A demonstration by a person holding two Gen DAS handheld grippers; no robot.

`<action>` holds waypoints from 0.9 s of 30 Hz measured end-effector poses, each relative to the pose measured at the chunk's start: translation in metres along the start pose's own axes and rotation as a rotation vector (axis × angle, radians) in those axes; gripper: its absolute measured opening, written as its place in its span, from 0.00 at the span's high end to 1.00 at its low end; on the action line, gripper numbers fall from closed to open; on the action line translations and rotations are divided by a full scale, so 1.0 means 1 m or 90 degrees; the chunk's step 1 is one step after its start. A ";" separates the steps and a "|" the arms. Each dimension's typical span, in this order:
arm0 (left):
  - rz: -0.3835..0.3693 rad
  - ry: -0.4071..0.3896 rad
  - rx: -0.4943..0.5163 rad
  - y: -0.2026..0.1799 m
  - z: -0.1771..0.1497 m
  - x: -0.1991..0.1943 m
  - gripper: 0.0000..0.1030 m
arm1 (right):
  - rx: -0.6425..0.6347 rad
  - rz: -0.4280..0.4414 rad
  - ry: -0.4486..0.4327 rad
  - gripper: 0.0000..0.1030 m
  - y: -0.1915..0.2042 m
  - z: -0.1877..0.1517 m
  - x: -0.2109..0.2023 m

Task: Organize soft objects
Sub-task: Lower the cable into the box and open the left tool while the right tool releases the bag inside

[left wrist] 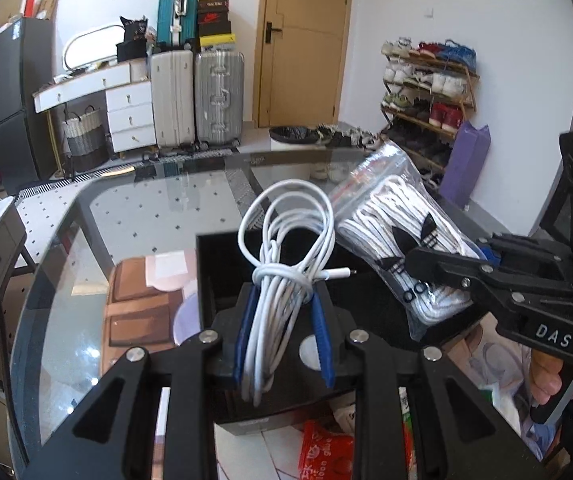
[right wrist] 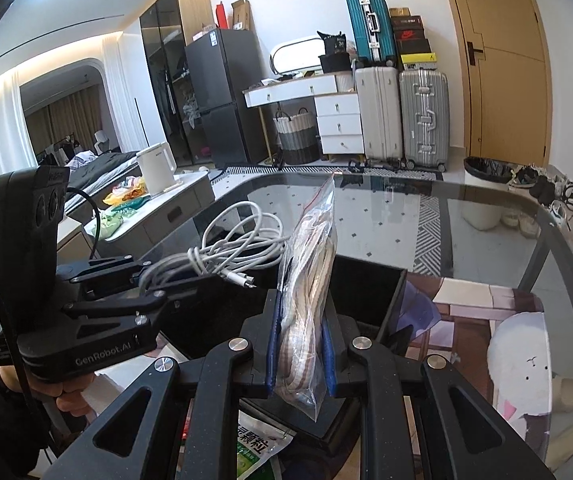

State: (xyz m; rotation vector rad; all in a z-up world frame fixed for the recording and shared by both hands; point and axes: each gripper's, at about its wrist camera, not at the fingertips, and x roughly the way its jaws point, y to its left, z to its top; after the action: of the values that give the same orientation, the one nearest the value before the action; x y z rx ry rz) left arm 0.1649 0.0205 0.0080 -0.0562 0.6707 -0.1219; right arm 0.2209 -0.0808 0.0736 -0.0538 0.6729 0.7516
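Observation:
My left gripper [left wrist: 283, 334] is shut on a coiled white cable [left wrist: 286, 256] and holds it above an open black box [left wrist: 222, 248] on the glass table. My right gripper [right wrist: 301, 344] is shut on a clear zip bag of white socks [right wrist: 310, 280], also held over the black box [right wrist: 370, 280]. In the left wrist view the sock bag [left wrist: 398, 232] and the right gripper [left wrist: 466, 268] show at right. In the right wrist view the cable [right wrist: 230, 248] and the left gripper [right wrist: 126, 280] show at left.
The glass table [left wrist: 146, 200] has a rounded edge; bags and packets [left wrist: 326, 448] lie beneath it. A side table with a white kettle [right wrist: 154, 168] stands at left. Suitcases [left wrist: 198, 96], a shoe rack [left wrist: 430, 88] and a bin [left wrist: 290, 138] stand behind.

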 end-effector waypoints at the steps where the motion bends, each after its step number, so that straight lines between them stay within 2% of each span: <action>1: 0.003 -0.003 0.006 -0.001 -0.001 0.000 0.75 | 0.000 0.001 0.006 0.83 0.000 0.000 0.003; 12: -0.018 0.025 0.017 -0.008 -0.002 -0.002 0.76 | 0.002 0.000 0.027 0.83 -0.003 -0.007 0.015; 27: -0.029 0.032 0.014 -0.010 -0.012 -0.009 0.76 | -0.006 0.004 0.046 0.83 -0.001 -0.009 0.016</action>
State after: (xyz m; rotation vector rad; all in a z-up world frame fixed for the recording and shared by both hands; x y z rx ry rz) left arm 0.1494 0.0119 0.0057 -0.0478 0.7187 -0.1740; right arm 0.2251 -0.0745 0.0571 -0.0876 0.7387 0.7624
